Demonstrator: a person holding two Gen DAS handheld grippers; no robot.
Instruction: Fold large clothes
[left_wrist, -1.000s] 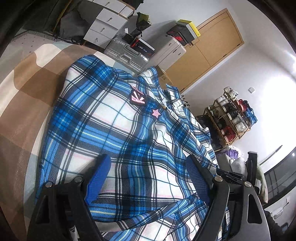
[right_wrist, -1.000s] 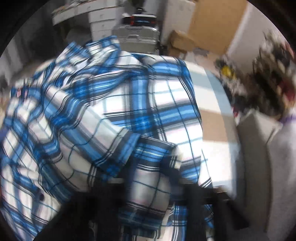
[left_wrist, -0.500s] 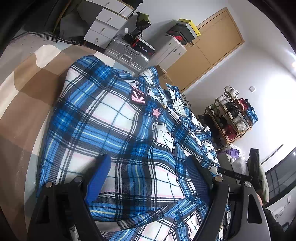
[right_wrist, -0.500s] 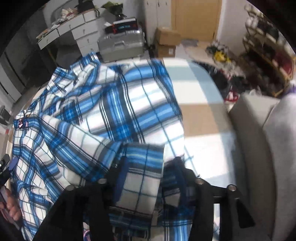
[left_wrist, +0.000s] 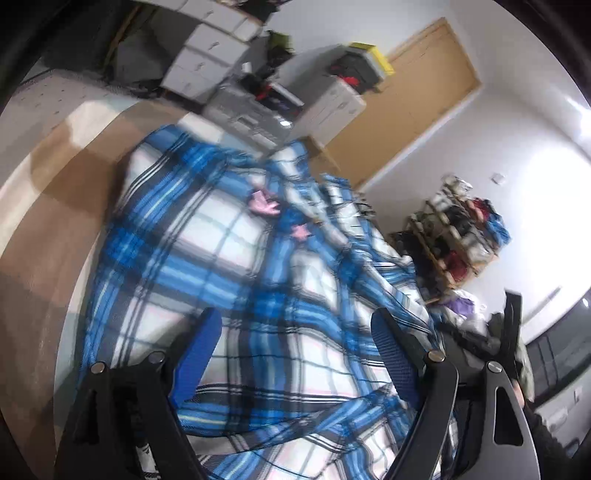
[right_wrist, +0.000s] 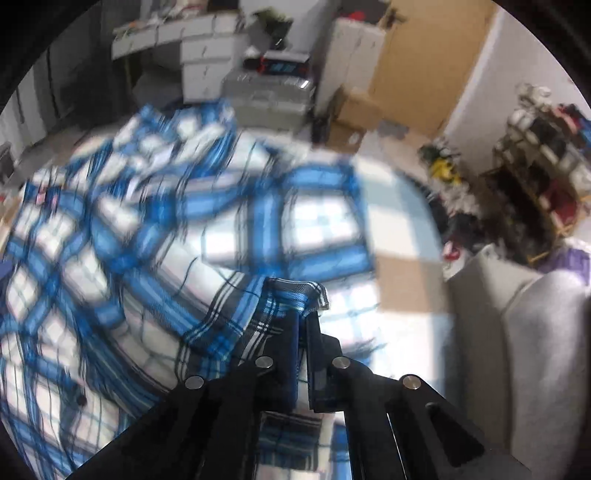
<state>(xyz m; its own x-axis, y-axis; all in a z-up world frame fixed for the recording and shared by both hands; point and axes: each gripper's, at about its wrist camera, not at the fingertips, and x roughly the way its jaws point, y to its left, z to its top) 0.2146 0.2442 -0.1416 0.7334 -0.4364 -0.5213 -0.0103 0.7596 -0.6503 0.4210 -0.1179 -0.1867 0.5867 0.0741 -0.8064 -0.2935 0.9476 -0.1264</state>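
Right gripper (right_wrist: 303, 325): its 2 fingers are pinching a dark-edged sleeve cuff (right_wrist: 295, 291) of the plaid shirt (right_wrist: 147, 258), jaws nearly touching; holding by the end is likely letting the sleeve be carried across the body.
Left gripper (left_wrist: 295, 343): it is hovering low over the shirt's body with its 2 blue pads (left_wrist: 199, 347) standing wide apart, gripping nothing; it is probably waiting to pin or take cloth.
Plaid shirt: it is lying spread on the tan-and-white checked surface (left_wrist: 55, 184), pink patches (left_wrist: 262, 203) facing up, so the front is showing.
Blur: both views are smearing, so fine creases cannot be read.
Silver case (right_wrist: 269, 88): it is sitting beyond the shirt's far edge.
Shoe rack (left_wrist: 461, 236): it is standing well apart by the wall.
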